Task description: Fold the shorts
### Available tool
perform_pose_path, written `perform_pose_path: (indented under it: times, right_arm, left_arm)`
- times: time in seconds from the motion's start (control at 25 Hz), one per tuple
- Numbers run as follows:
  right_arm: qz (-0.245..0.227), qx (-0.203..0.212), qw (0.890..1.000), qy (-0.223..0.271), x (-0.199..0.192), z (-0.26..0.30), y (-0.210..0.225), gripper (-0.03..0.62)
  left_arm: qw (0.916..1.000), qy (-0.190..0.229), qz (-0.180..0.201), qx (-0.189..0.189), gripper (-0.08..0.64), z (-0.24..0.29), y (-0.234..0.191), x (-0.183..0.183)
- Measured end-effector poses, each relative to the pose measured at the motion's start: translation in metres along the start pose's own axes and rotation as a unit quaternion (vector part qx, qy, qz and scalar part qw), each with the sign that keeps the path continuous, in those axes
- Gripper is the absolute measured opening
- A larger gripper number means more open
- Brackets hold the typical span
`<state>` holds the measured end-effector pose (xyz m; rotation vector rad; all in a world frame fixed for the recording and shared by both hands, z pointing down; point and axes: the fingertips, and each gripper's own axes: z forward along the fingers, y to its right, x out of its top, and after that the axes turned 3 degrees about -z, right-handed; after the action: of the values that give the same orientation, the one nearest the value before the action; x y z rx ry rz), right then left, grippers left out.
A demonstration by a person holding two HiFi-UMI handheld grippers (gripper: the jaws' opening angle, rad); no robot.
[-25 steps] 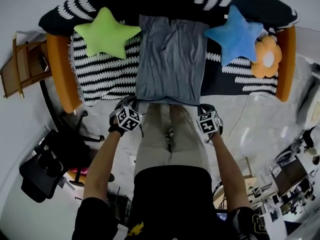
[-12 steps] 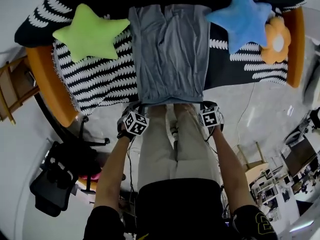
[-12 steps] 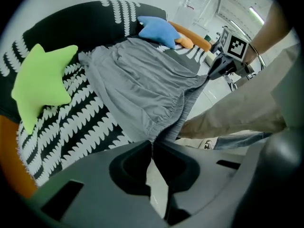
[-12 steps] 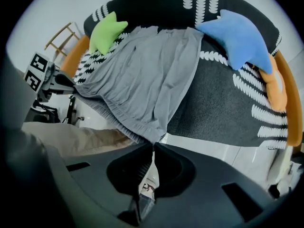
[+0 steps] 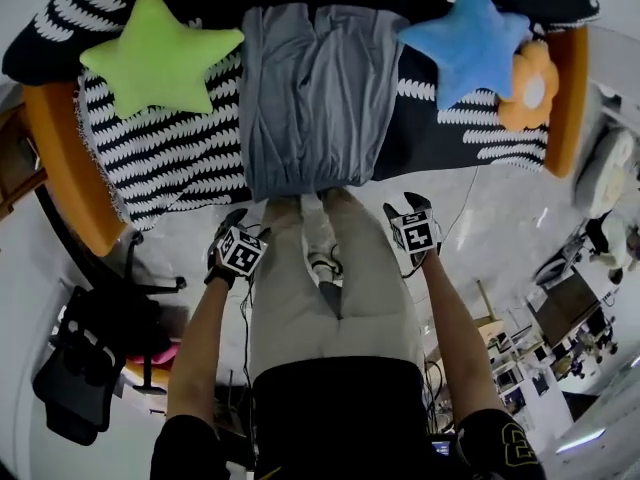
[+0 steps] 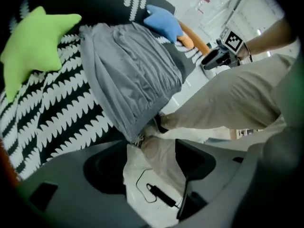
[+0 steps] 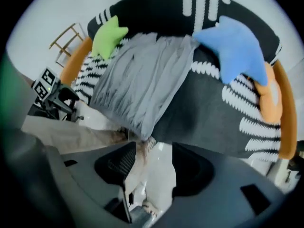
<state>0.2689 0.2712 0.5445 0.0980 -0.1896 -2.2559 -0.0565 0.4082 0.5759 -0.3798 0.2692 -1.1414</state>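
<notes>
Opening with nothing between them, left claw (image 5: 232, 226) and right claw (image 5: 406, 206) hang just off the flat grey fabric shorts (image 5: 315, 88), so pinching the near corners looks like the next move.

The grey cloth shorts (image 5: 310, 98) look thin, soft and matt, with fine wrinkles and gathered folds at one end. Under the shorts lies a black-and-white zigzag throw (image 5: 165, 153), a matt woven cloth with a fringed edge (the weave itself is too small to make out). Left of the shorts, the lime-green star-shaped cushion (image 5: 160, 58) is fuzzy plush. Right of them, the blue star-shaped cushion (image 5: 465, 38) and the orange flower-shaped cushion (image 5: 528, 86) look equally soft. The orange sofa frame (image 5: 60, 168) around the shorts is smooth, and the pale floor (image 5: 500, 218) below them is glossy
</notes>
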Motion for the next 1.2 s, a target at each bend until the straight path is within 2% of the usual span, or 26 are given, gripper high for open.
perform_pose_path:
  times: [0.08, 0.16, 0.24, 0.32, 0.44, 0.52, 0.56, 0.6, 0.68, 0.76, 0.84, 0.96, 1.08, 1.16, 1.2]
  right_arm:
    - [-0.021, -0.02, 0.997, 0.077, 0.066, -0.038, 0.025, 0.239]
    - [-0.072, -0.029, 0.987, 0.143, 0.143, -0.071, 0.054, 0.227]
    - [-0.144, -0.036, 0.972, 0.182, 0.221, -0.086, 0.082, 0.225]
    - [-0.21, -0.048, 0.954, 0.207, 0.294, -0.083, 0.106, 0.202]
    - [-0.293, -0.027, 0.929, 0.223, 0.385, -0.067, 0.115, 0.172]
    - [-0.35, -0.008, 0.917, 0.193, 0.415, -0.044, 0.126, 0.172]
    - [-0.369, -0.004, 0.915, 0.166, 0.42, -0.027, 0.137, 0.172]
    - [-0.374, 0.002, 0.917, 0.137, 0.421, -0.01, 0.151, 0.172]
    - [-0.345, 0.017, 0.933, 0.099, 0.413, 0.015, 0.18, 0.184]
    - [-0.301, 0.025, 0.946, 0.115, 0.408, 0.017, 0.202, 0.164]
    - [-0.262, 0.019, 0.956, 0.13, 0.403, 0.018, 0.223, 0.111]
    - [-0.219, 0.007, 0.973, 0.078, 0.403, 0.034, 0.254, 0.105]
    - [-0.223, 0.005, 0.975, 0.019, 0.408, 0.055, 0.251, 0.118]
    - [-0.246, -0.003, 0.969, -0.009, 0.398, 0.073, 0.244, 0.118]
    - [-0.26, -0.011, 0.965, -0.019, 0.395, 0.081, 0.243, 0.115]
  left_arm:
    - [0.9972, 0.062, -0.04, -0.012, 0.325, -0.014, 0.005, 0.031]
    - [0.9886, 0.118, -0.09, -0.023, 0.325, -0.025, 0.019, 0.071]
    - [0.9756, 0.16, -0.146, -0.034, 0.325, -0.027, 0.041, 0.108]
    - [0.9591, 0.196, -0.199, -0.049, 0.325, -0.021, 0.06, 0.134]
    - [0.9304, 0.247, -0.265, -0.056, 0.325, -0.01, 0.081, 0.165]
    - [0.9164, 0.256, -0.305, -0.046, 0.324, 0.006, 0.095, 0.178]
    - [0.9122, 0.252, -0.32, -0.041, 0.324, 0.016, 0.103, 0.183]
    - [0.9089, 0.247, -0.333, -0.04, 0.324, 0.027, 0.112, 0.186]
    - [0.8989, 0.245, -0.361, -0.043, 0.324, 0.048, 0.125, 0.188]
    - [0.8805, 0.252, -0.399, -0.045, 0.324, 0.066, 0.132, 0.186]
    - [0.8644, 0.249, -0.434, -0.052, 0.324, 0.086, 0.139, 0.178]
    - [0.8544, 0.23, -0.46, -0.076, 0.325, 0.122, 0.157, 0.176]
    - [0.84, 0.222, -0.484, -0.103, 0.33, 0.148, 0.172, 0.18]
    - [0.8301, 0.217, -0.5, -0.118, 0.33, 0.161, 0.188, 0.182]
    - [0.828, 0.217, -0.502, -0.123, 0.331, 0.167, 0.192, 0.187]
